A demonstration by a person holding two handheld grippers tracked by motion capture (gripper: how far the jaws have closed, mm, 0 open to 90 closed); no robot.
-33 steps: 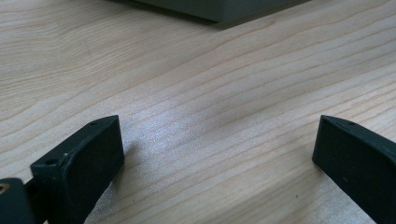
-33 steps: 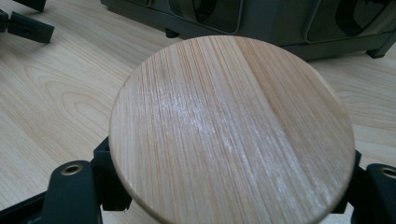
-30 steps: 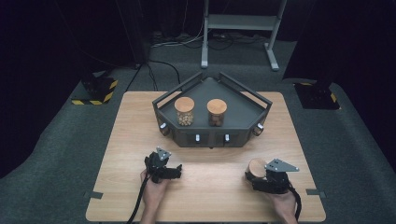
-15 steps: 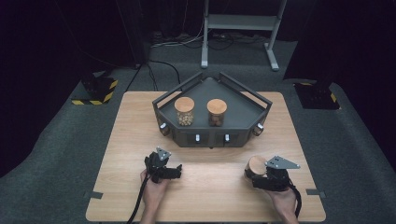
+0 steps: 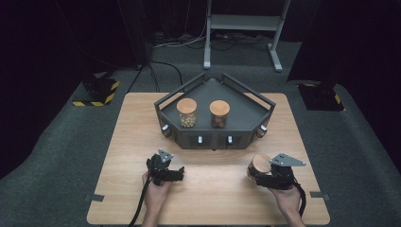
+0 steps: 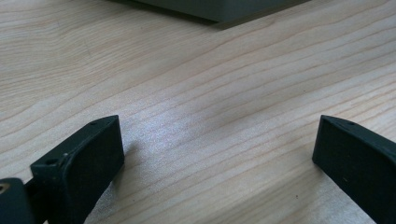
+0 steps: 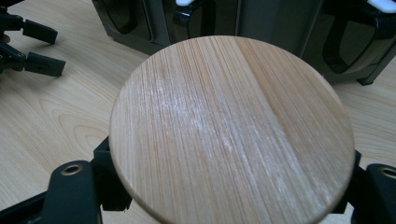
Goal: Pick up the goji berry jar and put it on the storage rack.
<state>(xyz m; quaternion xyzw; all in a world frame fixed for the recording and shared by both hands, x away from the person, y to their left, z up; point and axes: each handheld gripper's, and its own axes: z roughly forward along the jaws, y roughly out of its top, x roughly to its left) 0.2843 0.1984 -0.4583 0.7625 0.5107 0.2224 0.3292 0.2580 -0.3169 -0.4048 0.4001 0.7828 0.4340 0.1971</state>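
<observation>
In right gripper view, right gripper (image 7: 224,186) jaws clamp wood-lidded jar (image 7: 231,128); left gripper (image 6: 219,154) jaws apart.

I am seeing the tray (image 5: 246,111) sitting at twelve o'clock on the table (image 5: 132,142), with two jars inside it, the left jar (image 5: 187,112) just beside the right jar (image 5: 219,113). My left gripper (image 5: 176,174) is resting at seven o'clock, well apart from my right gripper (image 5: 255,172) at five o'clock, which is holding a third jar (image 5: 259,163) in front of the tray.
</observation>
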